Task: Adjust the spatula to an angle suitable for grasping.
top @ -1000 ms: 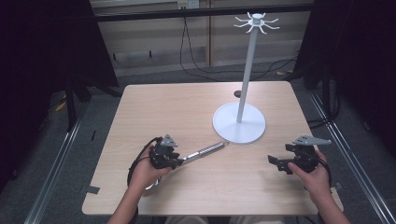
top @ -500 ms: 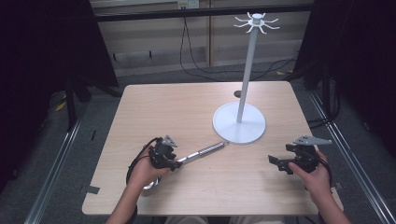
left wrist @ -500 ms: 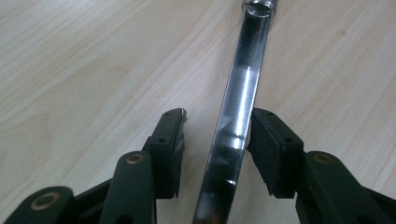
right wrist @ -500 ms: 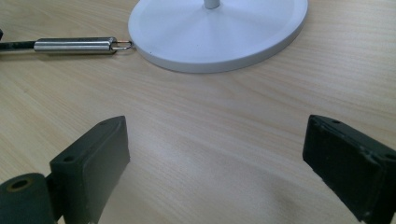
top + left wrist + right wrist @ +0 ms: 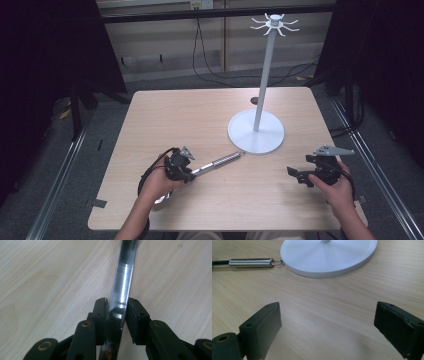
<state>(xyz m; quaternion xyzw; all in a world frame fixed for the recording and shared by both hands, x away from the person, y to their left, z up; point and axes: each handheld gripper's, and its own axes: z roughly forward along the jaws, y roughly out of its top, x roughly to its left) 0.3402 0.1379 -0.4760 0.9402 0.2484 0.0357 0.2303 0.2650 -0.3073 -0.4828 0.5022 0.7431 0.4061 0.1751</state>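
A utensil with a steel handle [image 5: 222, 161] lies on the table, and the hanging ring [image 5: 277, 262] at its tip lies beside the white stand's round base [image 5: 256, 132]. My left gripper [image 5: 192, 173] sits low over the utensil's dark shiny shaft [image 5: 122, 287]. Its jaws have just been closing, and both pads [image 5: 101, 312] now press on the shaft. The utensil's rounded end [image 5: 161, 200] peeks out under the left hand. My right gripper [image 5: 292, 172] rests near the table's front right, open and holding nothing [image 5: 327, 320].
The stand's tall white pole [image 5: 264, 75] rises from the base and ends in a crown of hooks [image 5: 274, 22]. A small dark spot [image 5: 254, 100] lies on the table behind the base. Cables run along the floor beyond the wooden table [image 5: 190, 115].
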